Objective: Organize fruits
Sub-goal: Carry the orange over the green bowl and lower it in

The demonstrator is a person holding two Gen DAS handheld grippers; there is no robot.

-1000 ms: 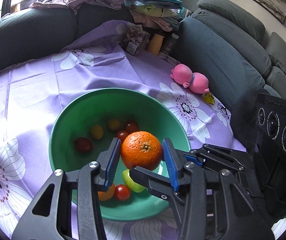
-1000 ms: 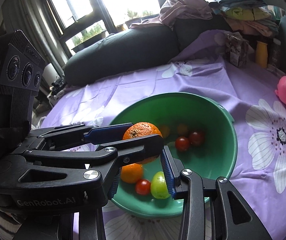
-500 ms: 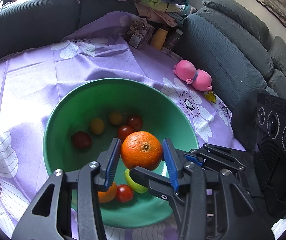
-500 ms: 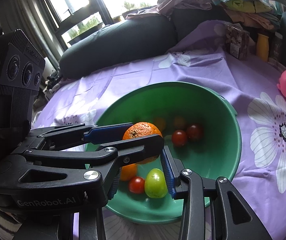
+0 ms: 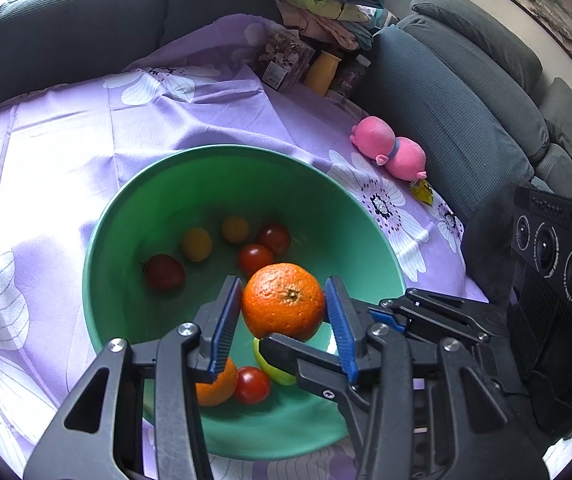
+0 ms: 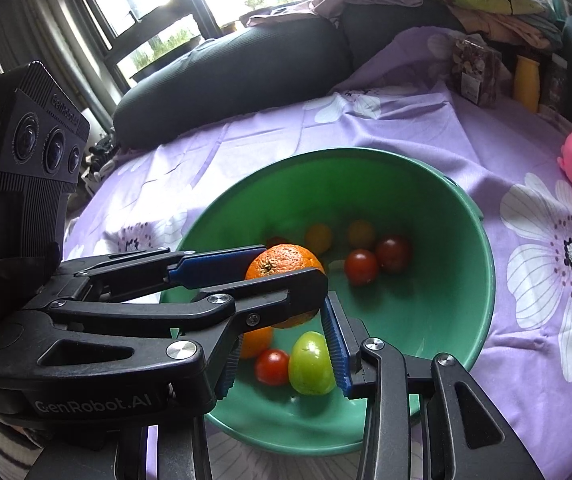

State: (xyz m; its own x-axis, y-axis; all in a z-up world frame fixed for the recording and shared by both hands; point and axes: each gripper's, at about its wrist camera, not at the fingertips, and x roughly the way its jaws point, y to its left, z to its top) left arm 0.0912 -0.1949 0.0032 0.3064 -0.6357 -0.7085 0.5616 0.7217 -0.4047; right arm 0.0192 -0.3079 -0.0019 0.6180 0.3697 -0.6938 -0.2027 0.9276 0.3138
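Observation:
My left gripper (image 5: 283, 312) is shut on a large orange (image 5: 283, 301) and holds it above the green bowl (image 5: 157, 184). It also shows in the right wrist view (image 6: 281, 258) between the left gripper's blue pads. The bowl (image 6: 482, 280) holds red tomatoes (image 5: 254, 259), yellow tomatoes (image 5: 196, 244), a green tomato (image 6: 310, 363) and a second orange (image 5: 215, 388). My right gripper (image 6: 283, 354) is open and empty over the bowl's near side, just under the left gripper.
The bowl stands on a purple flowered cloth (image 5: 65, 128). A pink plush toy (image 5: 388, 148) lies to the right. A yellow bottle (image 5: 324, 72), a packet and jars stand at the back. Dark sofa cushions (image 5: 446, 92) with piled clothes surround the table.
Both grippers have moved forward over the bowl, which now sits nearer and lower in both views. The orange stays gripped in the left gripper.

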